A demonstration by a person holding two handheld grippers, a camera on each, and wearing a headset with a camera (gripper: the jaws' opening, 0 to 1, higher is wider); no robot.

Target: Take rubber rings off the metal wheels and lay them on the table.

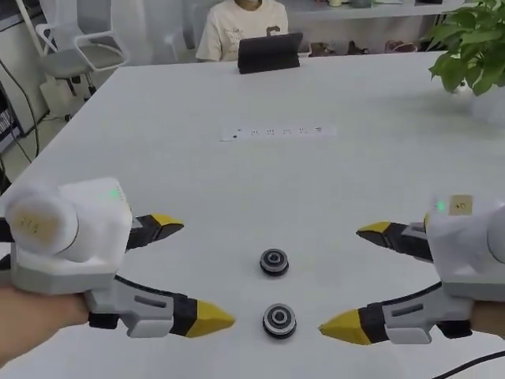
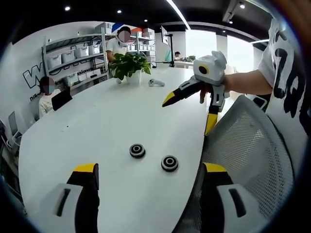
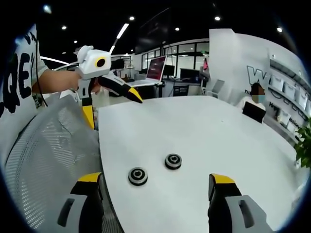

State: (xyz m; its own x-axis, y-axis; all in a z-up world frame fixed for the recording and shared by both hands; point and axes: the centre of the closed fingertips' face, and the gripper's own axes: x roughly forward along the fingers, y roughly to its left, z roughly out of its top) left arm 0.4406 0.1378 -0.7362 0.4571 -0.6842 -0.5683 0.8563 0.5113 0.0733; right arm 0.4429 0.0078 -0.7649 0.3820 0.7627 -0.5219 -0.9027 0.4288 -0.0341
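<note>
1. While both wheels sit untouched, the left gripper (image 1: 203, 272) hovers at the left over the table (image 1: 158, 142). Its jaws are spread wide with nothing between them, and its yellow tips aim rightward.
2. Right of it, near the table's front edge, lie the two wheels, close together but not touching: the far wheel (image 1: 274, 261) and, closer to the person, the near wheel (image 1: 279, 320). Each lies flat with its axle hole up, so there is no long side to line up with. A jaw has to meet the rim from the side or from above.
3. A dark band runs round each wheel. These are probably the rings (image 1: 266, 321), still seated, though at this size the join between rubber and metal cannot be made out. With both bands in place, I judge the task not yet begun.
4. Further right, the right gripper (image 1: 343, 279) mirrors the left one: jaws wide apart, holding nothing, tips aimed leftward.
5. Both wheels lie between the two grippers. The near wheel is almost on the line joining their lower tips, about as close to one as to the other. Either could reach it first; likely one steadies the wheel while the other peels the ring.
</note>
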